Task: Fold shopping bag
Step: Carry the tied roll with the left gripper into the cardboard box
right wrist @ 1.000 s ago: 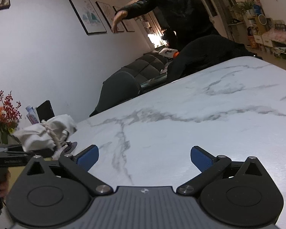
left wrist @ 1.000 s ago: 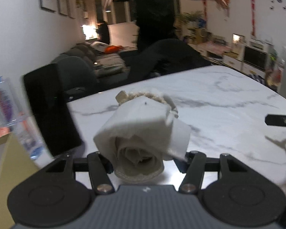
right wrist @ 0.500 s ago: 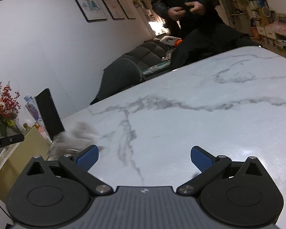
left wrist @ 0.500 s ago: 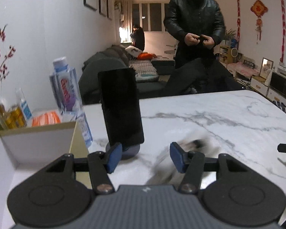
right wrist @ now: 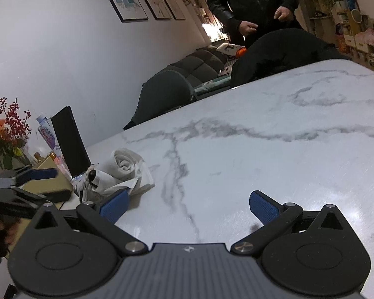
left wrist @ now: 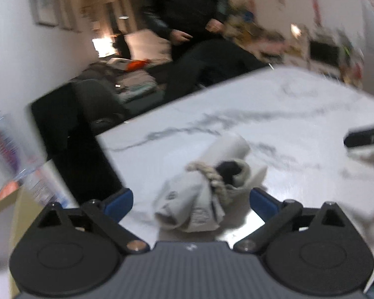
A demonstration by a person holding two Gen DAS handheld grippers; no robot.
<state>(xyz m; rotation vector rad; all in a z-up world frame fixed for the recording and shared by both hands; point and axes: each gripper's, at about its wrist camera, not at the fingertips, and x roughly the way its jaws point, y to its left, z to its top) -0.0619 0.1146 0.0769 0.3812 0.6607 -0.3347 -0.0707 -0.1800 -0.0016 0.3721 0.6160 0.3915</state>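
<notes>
The shopping bag [left wrist: 207,189] is a pale cloth roll with a rope handle wrapped around it, lying loose on the white marble table [left wrist: 286,104]. My left gripper [left wrist: 189,200] is open wide, and the roll lies just ahead of its blue pads, apart from both. This view is blurred. In the right wrist view the bag [right wrist: 123,170] rests near the table's left end. The left gripper [right wrist: 58,184] hovers just left of it. My right gripper [right wrist: 187,205] is open and empty above bare marble [right wrist: 261,149], with the bag ahead of its left finger.
A black phone on a stand [right wrist: 69,142] rises just behind the bag, with a water bottle [right wrist: 46,130], a cardboard box [right wrist: 49,174] and red flowers [right wrist: 8,134] further left. A person in a black jacket [right wrist: 251,2] stands beyond the far edge, by a dark chair [right wrist: 164,92].
One second ago my left gripper was shut on the rolled bag. It opened and let the roll drop, and the roll now lies on the table. The right gripper stayed open.
</notes>
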